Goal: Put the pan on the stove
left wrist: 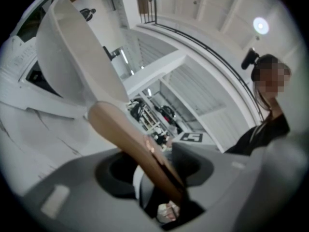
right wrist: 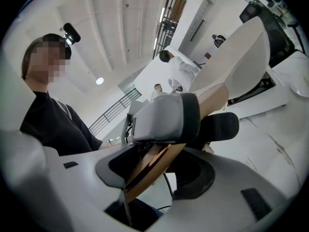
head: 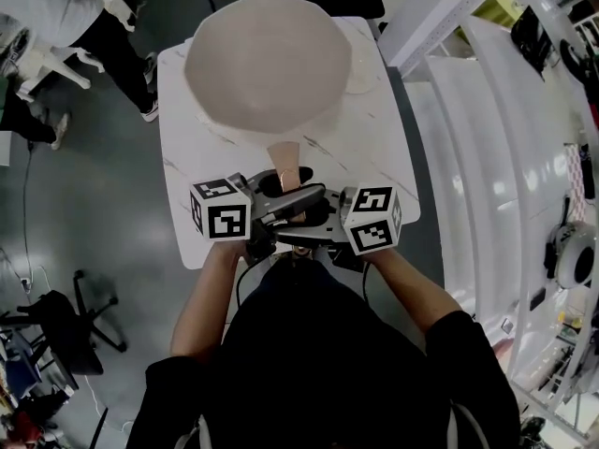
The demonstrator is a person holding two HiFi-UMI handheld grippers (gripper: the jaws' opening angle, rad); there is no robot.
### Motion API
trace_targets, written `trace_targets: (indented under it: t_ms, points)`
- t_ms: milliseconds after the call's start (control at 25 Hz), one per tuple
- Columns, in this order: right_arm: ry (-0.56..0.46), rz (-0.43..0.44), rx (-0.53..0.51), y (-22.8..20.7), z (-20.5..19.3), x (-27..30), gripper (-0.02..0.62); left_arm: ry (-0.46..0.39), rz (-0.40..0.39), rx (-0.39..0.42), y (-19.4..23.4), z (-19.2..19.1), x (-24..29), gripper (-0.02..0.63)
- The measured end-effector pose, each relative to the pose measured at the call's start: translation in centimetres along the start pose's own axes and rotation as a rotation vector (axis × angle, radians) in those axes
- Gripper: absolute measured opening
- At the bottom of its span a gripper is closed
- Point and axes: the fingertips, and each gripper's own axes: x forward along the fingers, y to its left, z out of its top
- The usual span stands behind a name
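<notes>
At the lower left of the head view a black office chair (head: 58, 325) stands on the grey floor, and a person (head: 89, 12) stands at the upper left, beside the white marbled counter (head: 182, 171). The pan (head: 267, 59), wide and pale, fills the upper centre of the frame over the far half of the counter. Its wooden handle (head: 286, 162) points down the frame toward the holder. Whether its base touches the counter is hard to judge from above.

The left tongs (head: 269, 200) come in from the left and are clamped on the handle. The left gripper view shows the handle (left wrist: 126, 135) running down between the left tongs (left wrist: 155, 164), with the pan (left wrist: 72, 57) at the upper left.

Just to the right, the right tongs (head: 314, 211) are also closed on the handle. In the right gripper view the handle (right wrist: 213, 100) is pinched in the right tongs (right wrist: 169, 144), and the pan (right wrist: 241, 57) sits at the upper right. White racking (head: 505, 157) runs down the right edge of the head view.
</notes>
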Motion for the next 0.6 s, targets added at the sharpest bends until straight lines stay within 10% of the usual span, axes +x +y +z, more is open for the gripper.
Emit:
trace_targets:
  t_ms: [600]
  points:
    - [0.106,0.107,0.016,-6.4,6.6,-2.0,0.210,-0.127,0.097,-0.032,6.0,7.9,2.9,0.218]
